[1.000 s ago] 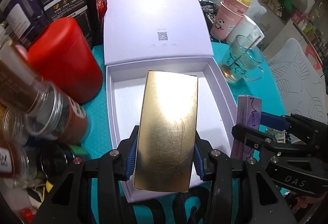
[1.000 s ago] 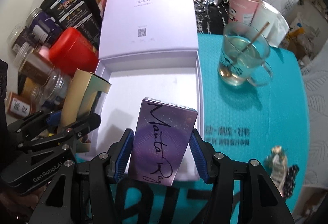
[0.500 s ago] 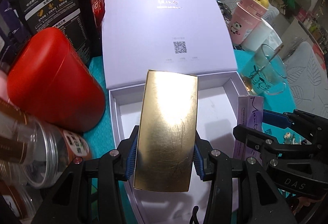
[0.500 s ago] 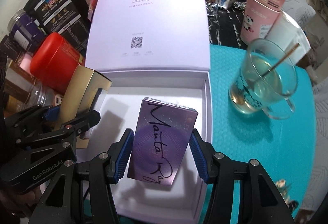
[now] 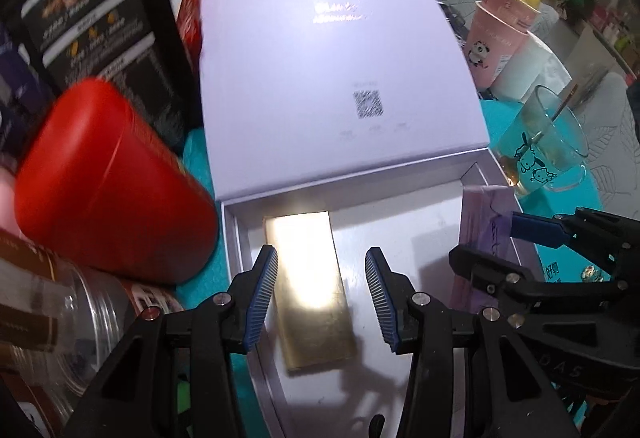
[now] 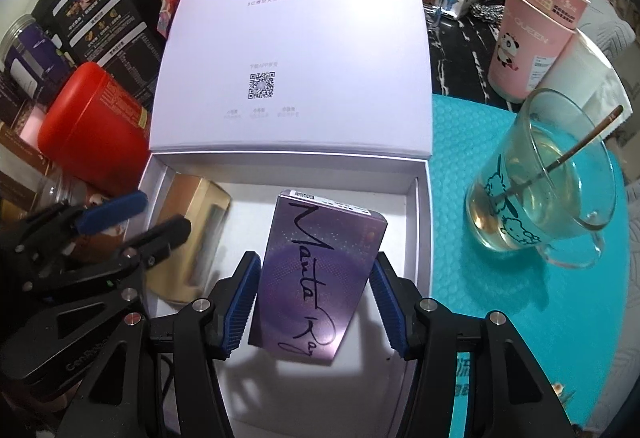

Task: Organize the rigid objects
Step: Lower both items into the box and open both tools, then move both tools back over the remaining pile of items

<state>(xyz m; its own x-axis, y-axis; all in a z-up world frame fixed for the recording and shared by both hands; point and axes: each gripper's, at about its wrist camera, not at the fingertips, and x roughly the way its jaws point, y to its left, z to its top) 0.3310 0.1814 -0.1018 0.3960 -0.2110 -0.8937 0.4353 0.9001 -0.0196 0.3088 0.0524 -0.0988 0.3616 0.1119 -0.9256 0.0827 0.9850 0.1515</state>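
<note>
A gold box (image 5: 310,286) lies flat in the left side of the open lavender gift box (image 5: 472,177); it also shows in the right wrist view (image 6: 188,238). My left gripper (image 5: 322,296) is open above it, its blue pads apart from the box's sides. My right gripper (image 6: 314,308) holds a purple "Manta Ray" box (image 6: 316,270) over the right side of the gift box (image 6: 418,205); the left pad touches the purple box, the right pad shows a thin gap. The purple box also shows in the left wrist view (image 5: 480,234).
A red canister (image 5: 104,189), clear jars (image 5: 60,318) and black pouches (image 5: 92,9) crowd the left. A glass mug with a spoon (image 6: 540,189) stands on the teal mat at right, pink cups (image 6: 528,29) behind it. The gift box lid (image 6: 292,49) stands open at the back.
My left gripper has opened and let go of the gold box, which now lies in the gift box. My right gripper has carried the purple box lower into the gift box.
</note>
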